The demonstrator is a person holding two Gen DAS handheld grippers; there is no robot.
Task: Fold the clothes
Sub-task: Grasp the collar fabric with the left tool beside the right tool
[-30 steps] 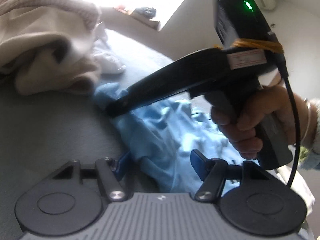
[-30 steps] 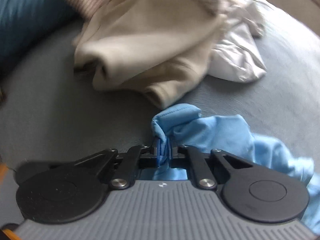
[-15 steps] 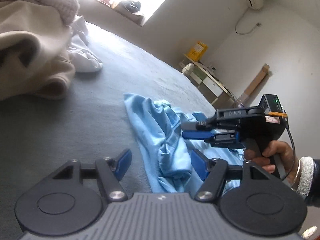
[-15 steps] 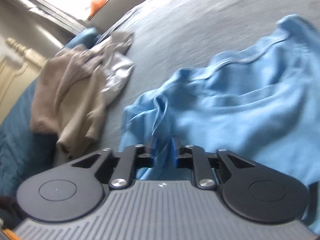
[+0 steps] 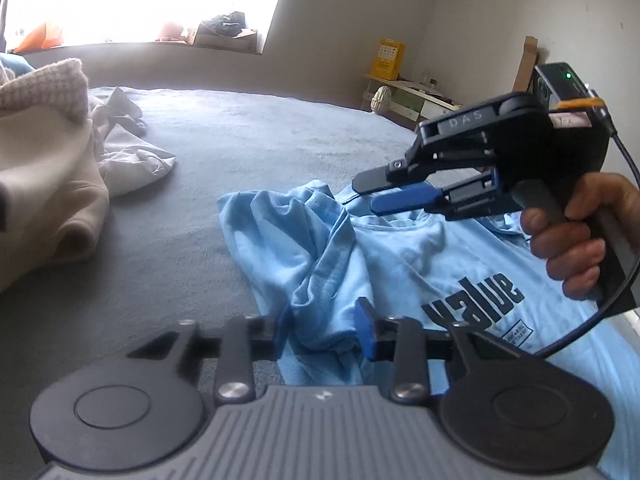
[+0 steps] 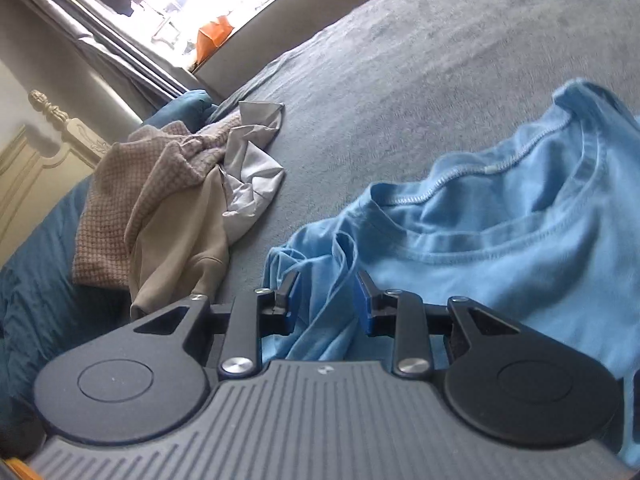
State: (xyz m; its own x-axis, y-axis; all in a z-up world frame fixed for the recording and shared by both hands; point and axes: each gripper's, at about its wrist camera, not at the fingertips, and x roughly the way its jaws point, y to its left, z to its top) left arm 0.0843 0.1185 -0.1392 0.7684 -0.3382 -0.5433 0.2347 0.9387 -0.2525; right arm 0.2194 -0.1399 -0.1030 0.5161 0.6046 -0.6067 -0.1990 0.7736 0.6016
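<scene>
Left wrist view: light-blue T-shirt (image 5: pixel 420 264) lying on the grey bed cover (image 5: pixel 248 136), printed front up, collar toward the window, body fairly flat but one sleeve side bunched into a crumpled ridge. Left gripper (image 5: pixel 320 330) low over that ridge, jaws spread with loose cloth between them, pinching nothing. Right gripper (image 5: pixel 380 192) above the shirt's collar, held in a hand (image 5: pixel 576 240), its two fingers a little apart and empty. Beyond the shirt's bunched sleeve, well apart from it, a heap of beige garment (image 5: pixel 48 168) and white garment (image 5: pixel 132 148), both unfolded.

Right wrist view: right gripper (image 6: pixel 322 300) just short of the shirt's sleeve folds, jaws spread, a fold of blue cloth rising between the pads but not clamped. Neckline (image 6: pixel 500 168) open and facing up beside it. Same heap farther off past the sleeve, with a checked knit (image 6: pixel 120 200) on top.

Judgement: shirt spread out rather than folded, no neat fold visible; sleeve to be smoothed, shirt folded, heap also left to fold.
</scene>
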